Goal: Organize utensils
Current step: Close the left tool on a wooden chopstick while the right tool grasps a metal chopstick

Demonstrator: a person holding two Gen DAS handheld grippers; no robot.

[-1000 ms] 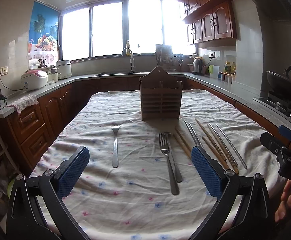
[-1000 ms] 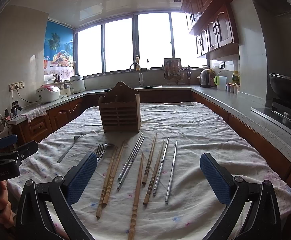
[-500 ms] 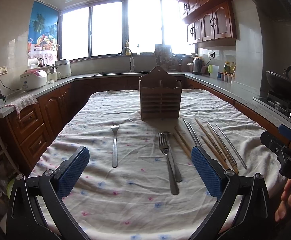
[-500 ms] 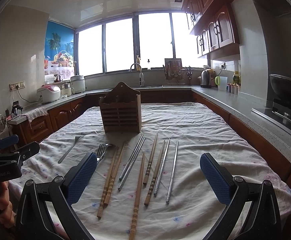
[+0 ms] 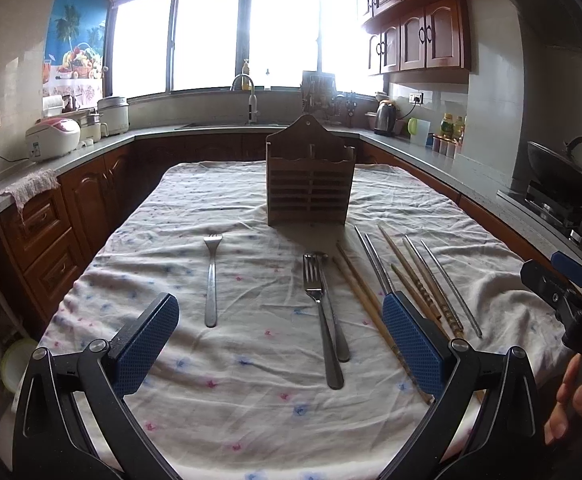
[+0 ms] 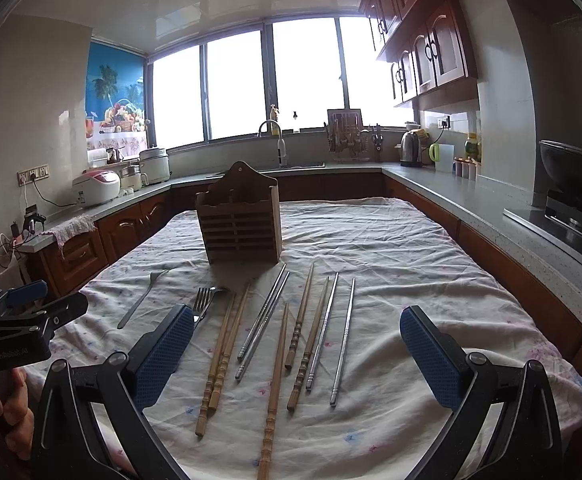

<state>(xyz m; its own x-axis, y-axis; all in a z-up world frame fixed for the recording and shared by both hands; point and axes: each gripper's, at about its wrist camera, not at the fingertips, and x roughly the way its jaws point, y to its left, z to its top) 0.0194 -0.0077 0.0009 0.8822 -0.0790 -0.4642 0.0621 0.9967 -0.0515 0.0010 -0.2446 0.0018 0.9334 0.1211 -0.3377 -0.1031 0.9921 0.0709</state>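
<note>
Both grippers, left (image 5: pixel 279 344) and right (image 6: pixel 297 354), hover with jaws wide, holding nothing. Forks (image 5: pixel 211 280) lie at 12 of the left; chopsticks (image 6: pixel 275 376) at 12 of the right. The holder (image 6: pixel 241 226) stands beyond, cloth (image 6: pixel 411 264) bare toward 2.

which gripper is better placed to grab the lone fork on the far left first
Left, probably. The lone fork lies just ahead between the open left gripper's fingers. From the right gripper, also open and empty, it sits off to the left beyond the chopsticks.
</note>
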